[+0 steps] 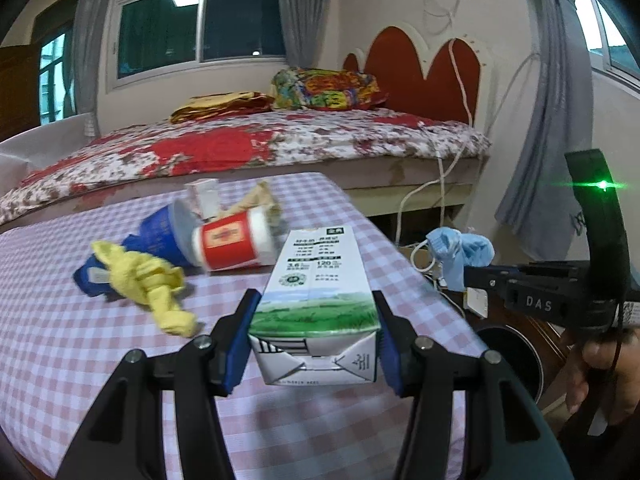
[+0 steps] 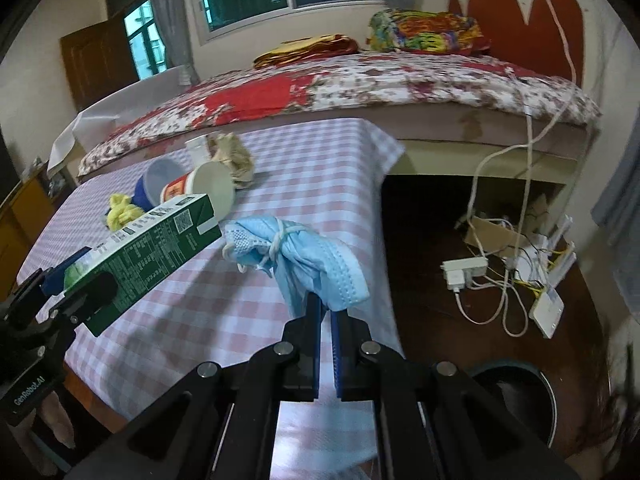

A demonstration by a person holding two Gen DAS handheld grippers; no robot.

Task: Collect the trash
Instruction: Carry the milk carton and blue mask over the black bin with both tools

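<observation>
1. I had the left hand-held gripper (image 1: 316,340) level above the table (image 1: 60,360), its blue pads clamped on both sides of a milk carton (image 1: 316,292) held clear of the cloth.
2. My right hand-held gripper (image 2: 326,312) sat past the table's right edge, jaws nearly closed, pinching a knotted blue face mask (image 2: 308,252) that hung in the air.
3. Left on the table were a red paper cup (image 1: 232,244), a blue cup (image 1: 160,236), a yellow rag (image 1: 152,280), crumpled paper (image 2: 234,156) and a small white box (image 1: 206,196).
4. A dark round bin (image 2: 516,400) stood on the floor just below my right hand-held gripper, near a tangle of cables (image 2: 492,272).
</observation>
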